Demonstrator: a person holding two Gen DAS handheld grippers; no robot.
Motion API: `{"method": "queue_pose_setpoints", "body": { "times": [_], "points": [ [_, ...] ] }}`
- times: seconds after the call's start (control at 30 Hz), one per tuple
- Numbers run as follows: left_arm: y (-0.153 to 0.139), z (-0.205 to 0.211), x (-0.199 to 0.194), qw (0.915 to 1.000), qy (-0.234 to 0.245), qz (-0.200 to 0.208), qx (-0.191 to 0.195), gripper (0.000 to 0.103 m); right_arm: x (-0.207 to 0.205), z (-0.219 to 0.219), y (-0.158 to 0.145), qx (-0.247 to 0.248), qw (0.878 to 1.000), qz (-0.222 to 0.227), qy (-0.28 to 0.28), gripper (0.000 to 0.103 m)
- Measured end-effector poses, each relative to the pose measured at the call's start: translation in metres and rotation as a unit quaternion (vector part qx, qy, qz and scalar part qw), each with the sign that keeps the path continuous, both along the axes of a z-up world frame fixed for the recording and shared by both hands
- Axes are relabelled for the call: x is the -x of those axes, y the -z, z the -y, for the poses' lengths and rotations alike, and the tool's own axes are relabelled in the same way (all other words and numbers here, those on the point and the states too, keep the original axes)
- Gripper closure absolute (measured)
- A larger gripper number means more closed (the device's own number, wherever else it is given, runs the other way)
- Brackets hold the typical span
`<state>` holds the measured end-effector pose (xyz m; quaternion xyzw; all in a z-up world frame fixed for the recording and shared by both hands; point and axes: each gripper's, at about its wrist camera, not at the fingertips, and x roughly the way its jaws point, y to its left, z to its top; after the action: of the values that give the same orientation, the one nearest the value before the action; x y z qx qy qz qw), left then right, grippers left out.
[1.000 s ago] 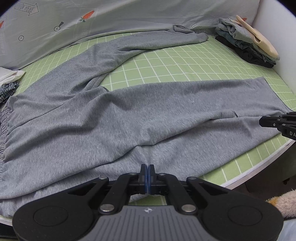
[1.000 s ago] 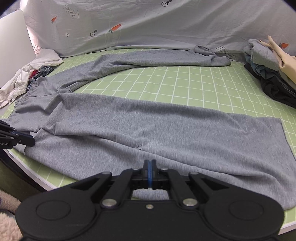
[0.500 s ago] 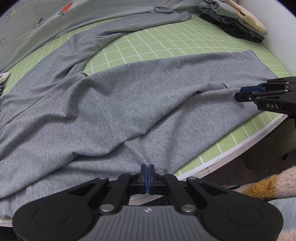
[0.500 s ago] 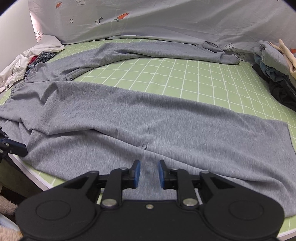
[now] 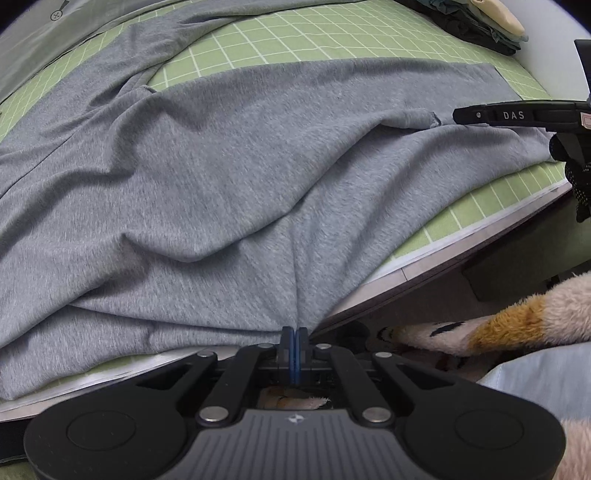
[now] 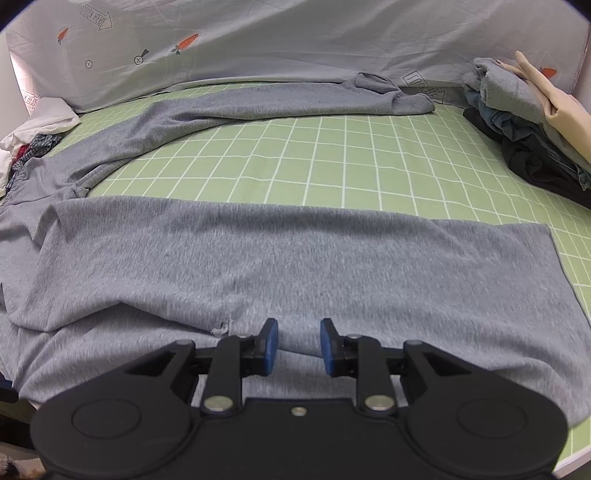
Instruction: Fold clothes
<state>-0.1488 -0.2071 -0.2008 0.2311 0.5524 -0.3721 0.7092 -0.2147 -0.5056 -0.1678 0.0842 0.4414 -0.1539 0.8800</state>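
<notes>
Fingers, left gripper [image 5: 294, 341]: blue pads pressed together, pinching the near edge of the grey sweatpants [image 5: 229, 177] at lower centre of the left wrist view; cloth fans upward from the pinch in taut creases.

Fingers, right gripper [image 6: 295, 345]: pads spread apart, nothing between them, poised low over the near trouser leg at lower centre of the right wrist view, just right of a small nick in the fabric [image 6: 221, 328].

Item: grey sweatpants, spread lengthwise across the green grid mat [image 6: 332, 162] on the bench. One leg lies near; the other curves along the far edge toward the upper right.

Step, judged: securing the near edge, one grasp made and the second pending. Next move likely calls for the right fingers to settle onto the hem and clamp, so both can carry the near leg over the far one.

Other stock: stack of folded clothes [image 6: 524, 122], right; crumpled laundry [image 6: 33, 140], left; plush toy [image 5: 517, 317], lower right of the left wrist view.

Writing: "DAS" on the right gripper's finger [image 5: 513, 115]; "LOOK HERE" arrow [image 6: 96, 16] and carrot prints on the backdrop sheet [image 6: 295, 40].
</notes>
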Motion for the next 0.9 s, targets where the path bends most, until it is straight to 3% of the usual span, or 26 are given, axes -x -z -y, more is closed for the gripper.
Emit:
{"method": "queue_pose_setpoints", "body": {
  "times": [0.13,0.23,0.4,0.6,0.73,0.9],
  "points": [
    [0.006,-0.002,0.004,0.9990,0.020,-0.040,-0.004,0.102,0.006,0.005,0.002,-0.002,1.000,-0.003,0.017,0.069],
    [-0.005,-0.005,0.001,0.9996,0.010,-0.021,0.015,0.099,0.009,0.012,0.002,-0.003,1.000,0.000,0.031,0.065],
    [-0.031,-0.017,-0.026,0.9960,-0.062,0.035,0.053,0.094,0.008,0.027,-0.001,0.010,0.998,0.005,0.062,0.056],
    [-0.036,-0.020,-0.072,0.9826,-0.164,0.064,0.059,0.080,0.004,0.058,-0.002,0.027,0.994,0.008,0.107,0.050],
    [-0.031,-0.017,-0.103,0.9666,-0.244,0.048,0.062,0.074,0.003,0.090,-0.002,0.027,0.987,0.006,0.159,0.045],
    [-0.029,0.001,-0.142,0.9516,-0.297,0.048,0.064,0.062,0.001,0.137,0.002,0.016,0.975,0.011,0.221,0.037]
  ]
}}
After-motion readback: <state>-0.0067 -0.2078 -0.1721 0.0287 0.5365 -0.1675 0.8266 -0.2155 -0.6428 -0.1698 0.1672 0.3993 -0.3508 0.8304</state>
